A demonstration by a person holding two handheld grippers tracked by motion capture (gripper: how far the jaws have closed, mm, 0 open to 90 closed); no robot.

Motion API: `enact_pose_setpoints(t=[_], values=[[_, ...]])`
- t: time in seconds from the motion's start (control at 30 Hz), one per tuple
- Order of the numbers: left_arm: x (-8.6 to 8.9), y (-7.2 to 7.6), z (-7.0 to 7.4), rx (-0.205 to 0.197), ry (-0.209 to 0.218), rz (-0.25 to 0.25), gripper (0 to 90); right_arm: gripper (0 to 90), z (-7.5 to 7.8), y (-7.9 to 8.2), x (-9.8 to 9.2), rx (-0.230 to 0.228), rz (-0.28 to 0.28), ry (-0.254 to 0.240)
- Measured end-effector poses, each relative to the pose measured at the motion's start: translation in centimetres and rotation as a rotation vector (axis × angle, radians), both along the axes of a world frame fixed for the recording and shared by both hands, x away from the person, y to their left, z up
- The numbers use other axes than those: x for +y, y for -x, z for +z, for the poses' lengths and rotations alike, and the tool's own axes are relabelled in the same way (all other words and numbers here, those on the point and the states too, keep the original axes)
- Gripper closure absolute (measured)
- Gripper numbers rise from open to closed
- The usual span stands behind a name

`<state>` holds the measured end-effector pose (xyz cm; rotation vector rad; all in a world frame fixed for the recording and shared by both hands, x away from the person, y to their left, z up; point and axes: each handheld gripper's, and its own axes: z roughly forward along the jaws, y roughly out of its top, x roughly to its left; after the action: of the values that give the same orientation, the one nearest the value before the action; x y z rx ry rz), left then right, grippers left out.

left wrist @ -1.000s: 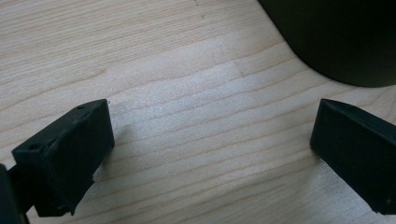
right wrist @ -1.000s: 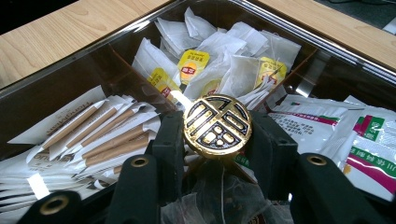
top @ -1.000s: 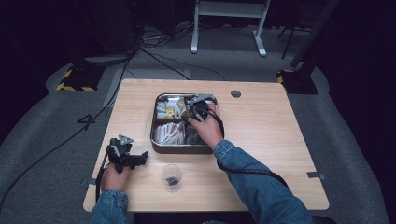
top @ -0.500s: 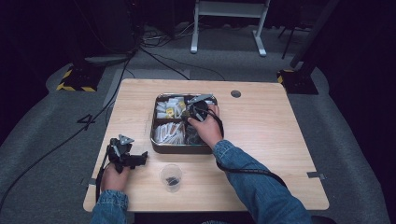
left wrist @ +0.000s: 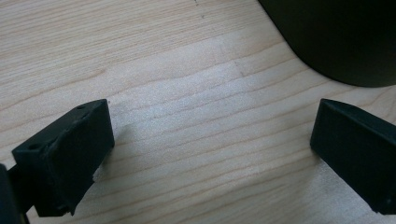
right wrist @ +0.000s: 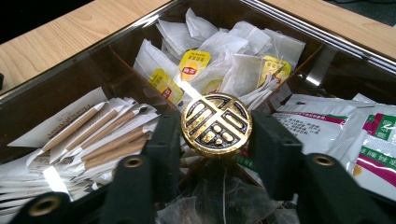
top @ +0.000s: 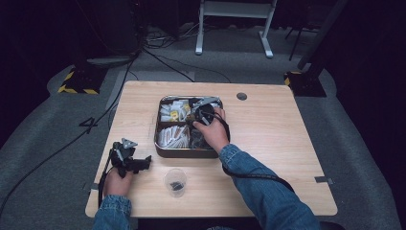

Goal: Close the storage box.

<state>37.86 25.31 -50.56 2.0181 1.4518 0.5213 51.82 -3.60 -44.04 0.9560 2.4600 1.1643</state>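
Right gripper view: my right gripper [right wrist: 216, 140] sits over the middle of the rectangular metal tray [top: 163, 149], with the round gold-and-black knob [right wrist: 216, 123] between its 2 black jaws. The jaws have just been opening; the left one looks to be touching the knob's edge, while a thin gap shows at the right one, so I judge the grip as let go. The knob stands where the tray's 4 compartments meet, amid white tea bags with yellow tags [right wrist: 219, 60], brown paper-wrapped sticks [right wrist: 100, 135] and green-printed sachets [right wrist: 369, 135].

I read this as the release step; next I need to widen the jaws and lift straight up, clear of the knob.

In the high view my right hand [top: 214, 130] reaches over the tray's near edge, wrist angled down. My left gripper [top: 133, 163] rests near the tabletop's near left corner, jaws wide apart with nothing between them, beside a clear plastic cup [top: 175, 181].
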Motion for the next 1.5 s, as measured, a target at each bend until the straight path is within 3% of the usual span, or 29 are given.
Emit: enact_pose_setpoints(t=[0.37, 0.7, 1.23, 1.5], values=[[0.0, 0.0, 0.0, 0.0, 0.0, -0.001, 0.0, 41.4, 1.5, 0.3, -1.2, -0.001, 0.024, -0.051], [0.0, 0.0, 0.0, 0.0, -0.001, 0.0, 0.0, 40.3, 3.8, 1.7, -3.4, -0.041, 0.077, -0.064], [0.0, 0.0, 0.0, 0.0, 0.0, 0.001, 0.0, 37.5, 6.4, 4.3, -8.5, -0.05, 0.098, -0.085], [0.0, 0.0, 0.0, 0.0, -0.001, 0.001, 0.0, 35.8, 7.4, 5.8, -13.1, -0.078, 0.101, -0.114]])
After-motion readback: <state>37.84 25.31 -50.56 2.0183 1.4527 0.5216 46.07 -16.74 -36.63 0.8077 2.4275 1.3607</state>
